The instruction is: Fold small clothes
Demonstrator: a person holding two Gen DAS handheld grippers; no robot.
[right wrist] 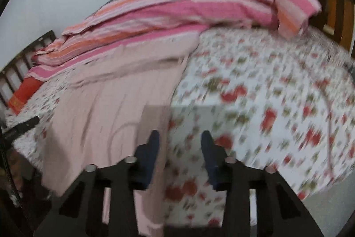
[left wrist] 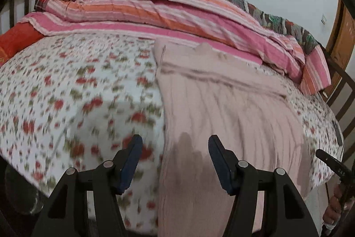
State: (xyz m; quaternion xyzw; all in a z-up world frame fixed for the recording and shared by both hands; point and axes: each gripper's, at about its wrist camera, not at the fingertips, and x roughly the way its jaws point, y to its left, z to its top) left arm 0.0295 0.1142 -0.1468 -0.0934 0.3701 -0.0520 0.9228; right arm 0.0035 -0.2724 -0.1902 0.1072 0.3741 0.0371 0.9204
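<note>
The pink garment (left wrist: 221, 103) lies spread flat on the bed (left wrist: 77, 81), its long axis running from the near edge in the lower part of each frame up toward the striped quilt (left wrist: 177, 12) piled along the far side. In the left wrist view it fills the centre and right of the frame, and its left edge drops down between the fingers of the left tongs (left wrist: 175, 163), so these tongs straddle that edge. In the right wrist view the garment (right wrist: 106, 108) fills the left and centre, and its right edge falls between the fingers of the right tongs (right wrist: 180, 159). Each pair of tongs thus sits at its own side of the garment's near end, about equally close, which suits a lift of both near corners toward the quilt.

The left tongs stand about half open and hold nothing; their fingers hang over cloth and sheet without pressing on either. The right tongs are narrower, with a clear gap left between the fingers. The garment's edge seems to brush the left finger, but the blur hides whether it touches, and no cloth looks pinched.
</note>
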